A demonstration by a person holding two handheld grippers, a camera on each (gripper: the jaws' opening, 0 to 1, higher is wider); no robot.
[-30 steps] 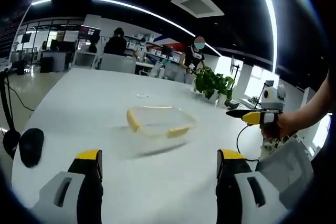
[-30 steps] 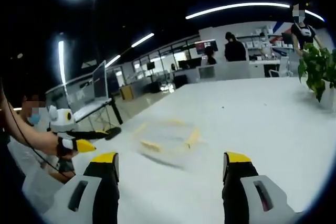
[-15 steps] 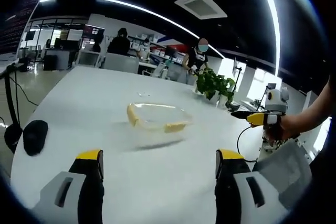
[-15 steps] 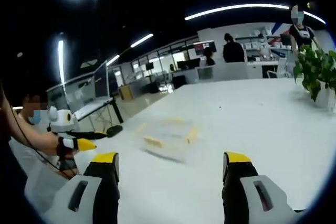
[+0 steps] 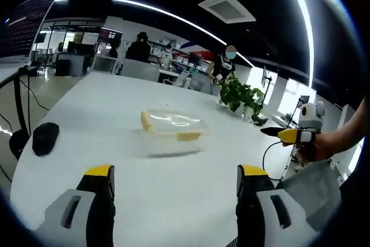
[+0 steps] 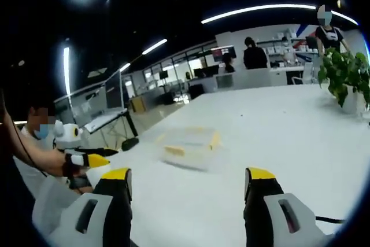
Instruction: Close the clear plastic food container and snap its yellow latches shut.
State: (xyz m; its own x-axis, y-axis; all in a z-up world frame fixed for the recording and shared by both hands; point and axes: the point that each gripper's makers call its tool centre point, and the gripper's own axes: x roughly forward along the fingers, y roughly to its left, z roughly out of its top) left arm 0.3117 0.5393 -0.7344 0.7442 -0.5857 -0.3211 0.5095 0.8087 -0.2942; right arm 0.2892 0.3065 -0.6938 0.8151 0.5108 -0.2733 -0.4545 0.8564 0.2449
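Note:
A clear plastic food container (image 5: 171, 125) with yellow latches (image 5: 188, 136) sits on the white table (image 5: 87, 120), its lid lying on top. In the right gripper view the same container (image 6: 189, 146) lies ahead, with yellow latches (image 6: 214, 140) on its sides. My left gripper (image 5: 173, 192) is open, well short of the container, nothing between its jaws. My right gripper (image 6: 188, 195) is open too, also short of it. The right gripper (image 5: 289, 136) enters the left gripper view from the right, held in a hand; the left gripper (image 6: 87, 159) shows at the left of the right gripper view.
A black mouse (image 5: 45, 138) lies at the table's left edge. A potted green plant (image 5: 238, 93) stands at the far side, also seen as the plant (image 6: 344, 76). Desks, chairs and people fill the office behind.
Both views have drawn back and shifted, so the container looks smaller and farther. The container itself stays in place on the table. Both grippers stay open.

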